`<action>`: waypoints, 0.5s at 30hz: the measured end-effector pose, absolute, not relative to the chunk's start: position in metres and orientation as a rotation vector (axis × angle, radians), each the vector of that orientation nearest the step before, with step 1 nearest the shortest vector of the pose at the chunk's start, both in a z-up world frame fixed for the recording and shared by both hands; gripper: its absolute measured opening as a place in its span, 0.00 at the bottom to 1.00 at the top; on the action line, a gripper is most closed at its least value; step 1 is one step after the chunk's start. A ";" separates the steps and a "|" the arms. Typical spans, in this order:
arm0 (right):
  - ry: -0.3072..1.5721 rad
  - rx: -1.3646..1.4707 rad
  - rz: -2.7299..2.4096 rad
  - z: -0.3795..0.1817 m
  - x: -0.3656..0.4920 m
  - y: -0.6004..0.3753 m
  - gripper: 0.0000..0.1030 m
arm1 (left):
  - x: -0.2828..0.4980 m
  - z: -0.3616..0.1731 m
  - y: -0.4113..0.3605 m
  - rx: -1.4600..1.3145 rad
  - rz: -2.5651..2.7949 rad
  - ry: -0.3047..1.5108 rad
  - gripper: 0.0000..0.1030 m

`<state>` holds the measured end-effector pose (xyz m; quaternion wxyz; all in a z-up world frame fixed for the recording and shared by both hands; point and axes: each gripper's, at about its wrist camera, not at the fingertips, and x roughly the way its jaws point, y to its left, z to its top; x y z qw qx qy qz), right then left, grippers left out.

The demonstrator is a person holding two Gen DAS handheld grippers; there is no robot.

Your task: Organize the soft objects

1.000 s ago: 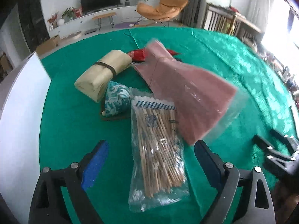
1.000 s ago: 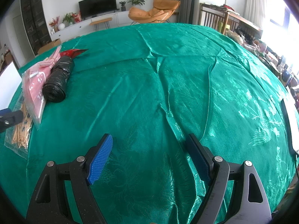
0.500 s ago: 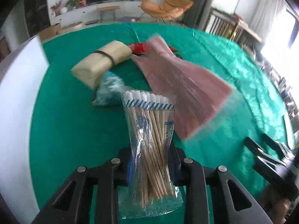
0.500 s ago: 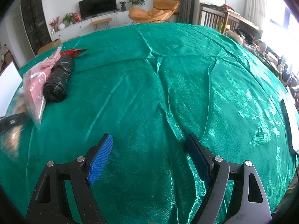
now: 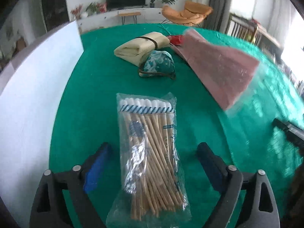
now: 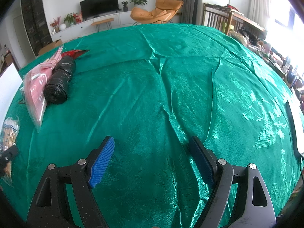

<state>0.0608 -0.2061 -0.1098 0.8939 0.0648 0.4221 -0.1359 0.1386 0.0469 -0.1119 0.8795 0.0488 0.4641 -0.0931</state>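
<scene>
A clear bag of cotton swabs lies on the green cloth between the fingers of my left gripper, which is open around it without touching. Behind it lie a teal patterned pouch, a rolled cream cloth with a dark band, a pink packet and a red item. My right gripper is open and empty over bare cloth. In the right wrist view the pink packet, a black bag roll and the swab bag lie at the far left.
A white board stands along the left edge of the green tablecloth. The right gripper shows as a dark shape at the right of the left wrist view. A TV, a chair and furniture stand beyond the table.
My left gripper closed on the swab bag half a second ago, shifted it left away from the pink packet, and has now opened and let it go. The right gripper has not moved.
</scene>
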 end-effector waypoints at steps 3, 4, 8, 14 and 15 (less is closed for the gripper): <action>0.875 0.135 -0.282 -0.110 0.061 -0.206 0.81 | 0.138 -0.114 0.047 0.113 -0.183 0.946 0.99; 0.875 0.135 -0.282 -0.110 0.061 -0.206 0.81 | 0.140 -0.115 0.051 0.088 -0.184 0.954 1.00; 0.875 0.135 -0.282 -0.110 0.061 -0.206 0.81 | 0.139 -0.115 0.053 0.077 -0.167 0.943 1.00; 0.875 0.135 -0.281 -0.110 0.061 -0.206 0.81 | 0.139 -0.115 0.054 0.075 -0.163 0.943 1.00; 0.875 0.135 -0.281 -0.110 0.061 -0.206 0.81 | 0.139 -0.115 0.054 0.075 -0.162 0.942 1.00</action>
